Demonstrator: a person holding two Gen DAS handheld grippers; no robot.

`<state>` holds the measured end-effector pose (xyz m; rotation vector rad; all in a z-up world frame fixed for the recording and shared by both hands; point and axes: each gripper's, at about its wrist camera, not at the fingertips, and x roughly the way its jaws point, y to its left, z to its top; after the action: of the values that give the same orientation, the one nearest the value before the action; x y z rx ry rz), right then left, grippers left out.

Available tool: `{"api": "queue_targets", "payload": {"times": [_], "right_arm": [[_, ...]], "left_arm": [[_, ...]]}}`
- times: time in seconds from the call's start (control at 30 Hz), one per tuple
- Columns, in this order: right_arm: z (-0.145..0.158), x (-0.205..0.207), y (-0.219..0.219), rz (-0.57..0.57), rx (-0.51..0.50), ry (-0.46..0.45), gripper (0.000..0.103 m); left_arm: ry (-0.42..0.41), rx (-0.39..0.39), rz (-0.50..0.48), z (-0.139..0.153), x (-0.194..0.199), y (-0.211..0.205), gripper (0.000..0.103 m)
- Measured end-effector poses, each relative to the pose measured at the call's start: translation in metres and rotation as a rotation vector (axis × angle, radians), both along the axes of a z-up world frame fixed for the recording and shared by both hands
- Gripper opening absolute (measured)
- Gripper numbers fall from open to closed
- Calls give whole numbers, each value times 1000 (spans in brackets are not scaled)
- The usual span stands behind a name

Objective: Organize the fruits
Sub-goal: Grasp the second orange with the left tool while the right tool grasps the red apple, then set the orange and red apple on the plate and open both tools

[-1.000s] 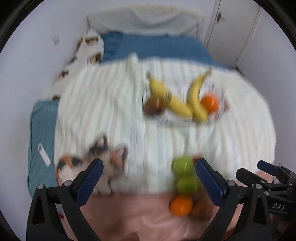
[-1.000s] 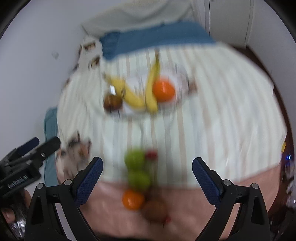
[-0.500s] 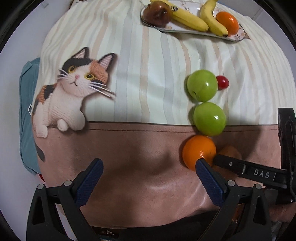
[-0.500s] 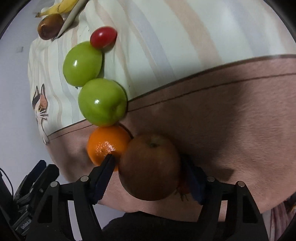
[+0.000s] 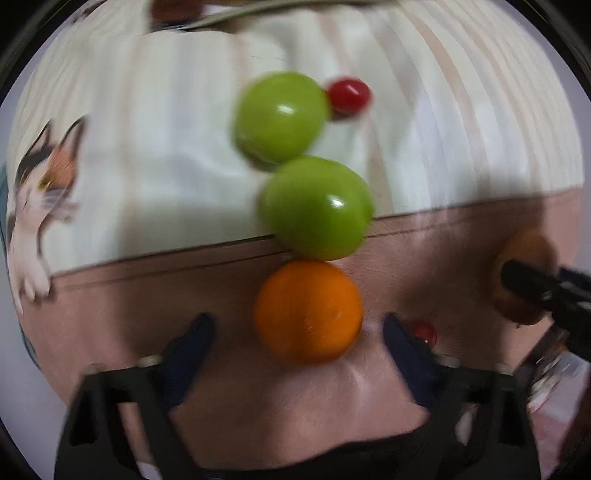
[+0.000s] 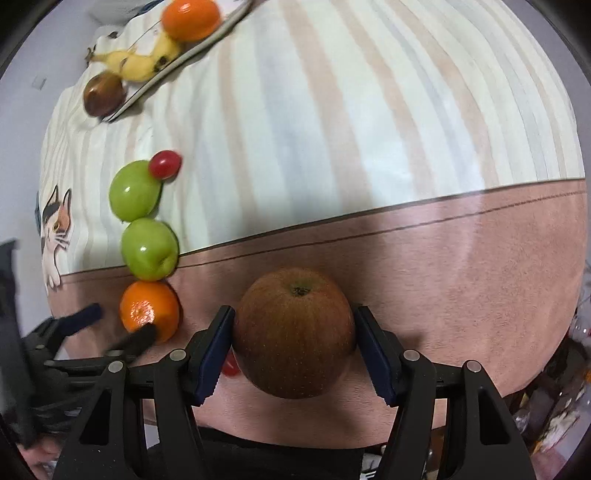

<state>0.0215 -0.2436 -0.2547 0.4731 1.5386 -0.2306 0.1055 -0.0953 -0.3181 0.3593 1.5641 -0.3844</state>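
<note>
My right gripper (image 6: 293, 345) is shut on a brown-red apple (image 6: 293, 332) and holds it just over the pink band of the bedspread. My left gripper (image 5: 299, 336) is open with its fingers on either side of an orange (image 5: 308, 310). Beyond the orange lie two green apples (image 5: 316, 206) (image 5: 280, 116) and a red cherry tomato (image 5: 349, 96) in a row. Another small red tomato (image 5: 423, 332) sits by the left gripper's right finger. In the right wrist view the orange (image 6: 149, 310), the green apples (image 6: 149, 249) and the left gripper (image 6: 114, 325) show at left.
A plate (image 6: 173, 70) at the far left of the bed holds bananas (image 6: 140, 62), an orange (image 6: 190, 18) and a dark brown fruit (image 6: 103, 94). A cat picture (image 6: 55, 225) is on the striped bedspread. The bed's near edge runs below both grippers.
My right gripper has closed on the brown-red apple and moved it right, away from the orange. My left gripper has moved in close, and the orange now sits between its fingers.
</note>
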Motion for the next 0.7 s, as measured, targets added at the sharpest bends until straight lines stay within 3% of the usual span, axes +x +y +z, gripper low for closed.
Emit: {"api": "queue_targets", "payload": {"times": [0.03,0.23,0.43,0.7], "right_arm": [[-1,0,-3,0,3,5,68],[-8,7,-1,8,-42,18,68],[3,18,14,91,-10,-19,68],[-15,25,23,172,-57,33,69]], "left_arm": [[-16,11,-28,-5,-5,-7,62],[-131,83,-65,2,-29,-12,61],[-129,103,20,18,-19,36,61],[-88,51,137,-1,-10,49,61]]}}
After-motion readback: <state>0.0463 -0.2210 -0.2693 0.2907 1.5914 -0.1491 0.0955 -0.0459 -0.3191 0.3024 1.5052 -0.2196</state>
